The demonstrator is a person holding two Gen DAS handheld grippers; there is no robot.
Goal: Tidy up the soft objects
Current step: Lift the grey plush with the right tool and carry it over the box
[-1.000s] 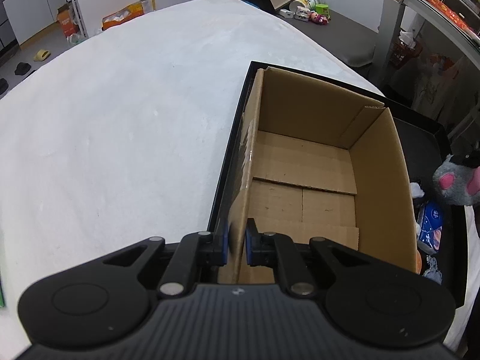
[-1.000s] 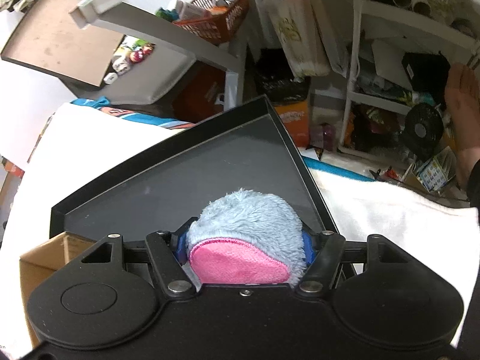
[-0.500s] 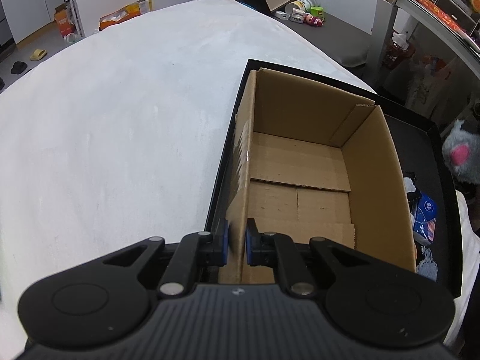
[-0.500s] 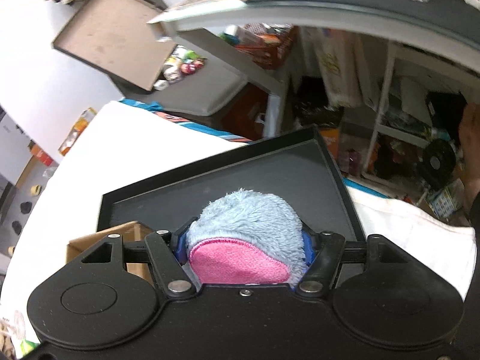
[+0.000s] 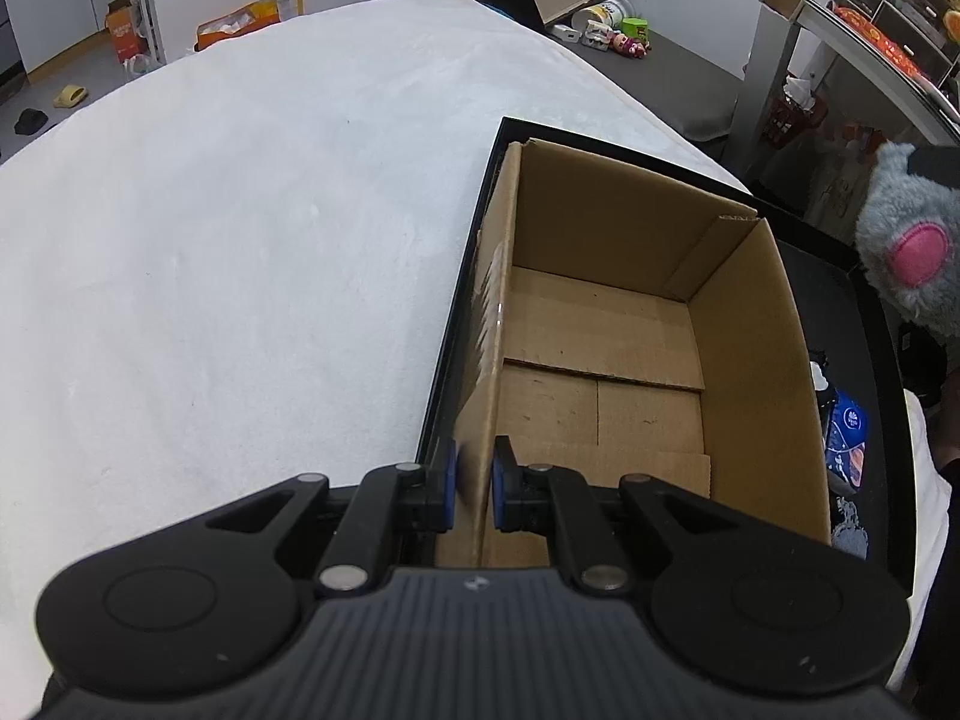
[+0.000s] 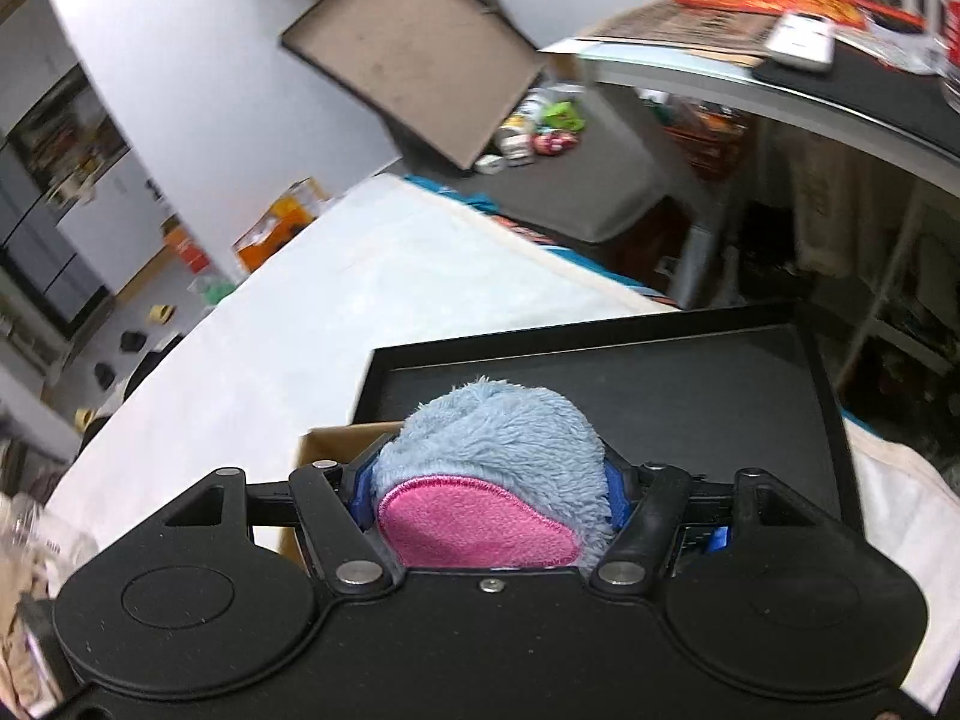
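White fleecy cover [image 5: 240,252] spreads over the left of the left wrist view, bare. Next rightward, left gripper [image 5: 474,489] is clamped on the near left wall of the cardboard box [image 5: 600,360], one pad either side of the thin board; box stands open and empty inside a black tray [image 5: 870,324]. Corrugated board is stiff but light, so the pinch on the wall should steady it well enough. Right of the box, in the tray, a blue packet [image 5: 846,432], possibly tissues, print too small to read. Far right edge: grey-blue plush toy [image 5: 906,252] with pink patch, held up off the tray, beside and above the box's right wall. Right wrist view: right gripper [image 6: 489,492] closed around that plush, pile bulging past both pads, pink patch facing the camera. Judged very light, squashy, not fragile; fur may slip, so a hold across the fat middle, as now, suits. Box corner [image 6: 342,444] shows below left of the toy.
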